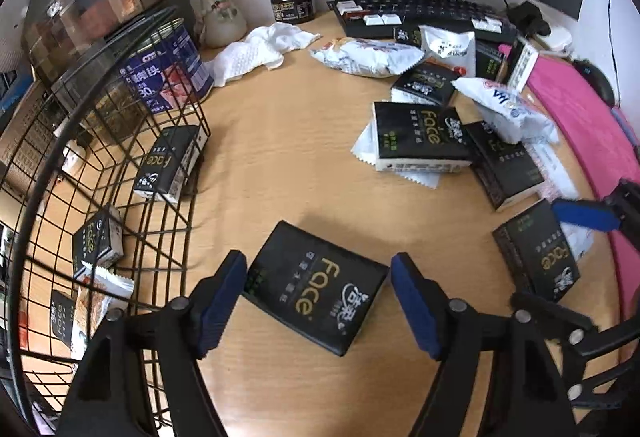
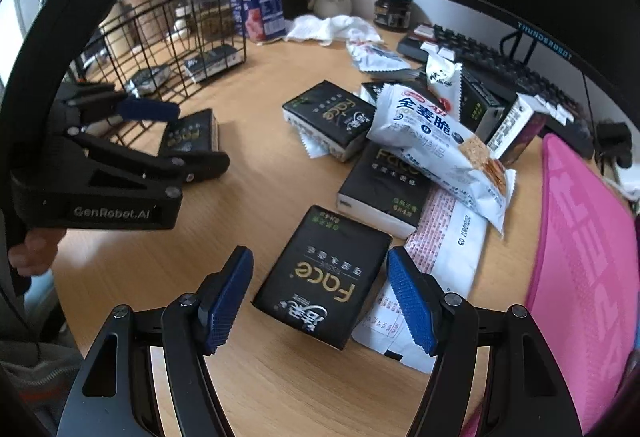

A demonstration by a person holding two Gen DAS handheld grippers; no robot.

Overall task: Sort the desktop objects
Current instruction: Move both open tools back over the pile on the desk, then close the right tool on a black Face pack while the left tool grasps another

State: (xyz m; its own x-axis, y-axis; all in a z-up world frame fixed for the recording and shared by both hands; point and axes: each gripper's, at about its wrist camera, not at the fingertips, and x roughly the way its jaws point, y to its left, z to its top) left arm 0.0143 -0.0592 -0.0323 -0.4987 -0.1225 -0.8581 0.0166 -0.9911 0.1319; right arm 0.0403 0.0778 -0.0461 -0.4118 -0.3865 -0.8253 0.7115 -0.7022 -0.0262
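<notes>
- Left gripper (image 1: 318,301): fingers are standing apart, straddling a black pack (image 1: 320,287) that is lying flat on the desk (image 1: 280,157), neither pad touching.
- Right gripper (image 2: 320,301): fingers are likewise spread around a second pack (image 2: 324,277), no contact.
- Basket (image 1: 120,157) is sitting left of the left fingers, packs already inside.
- Advice: centre each pack between pads, lower, close squarely on the long edges.
</notes>
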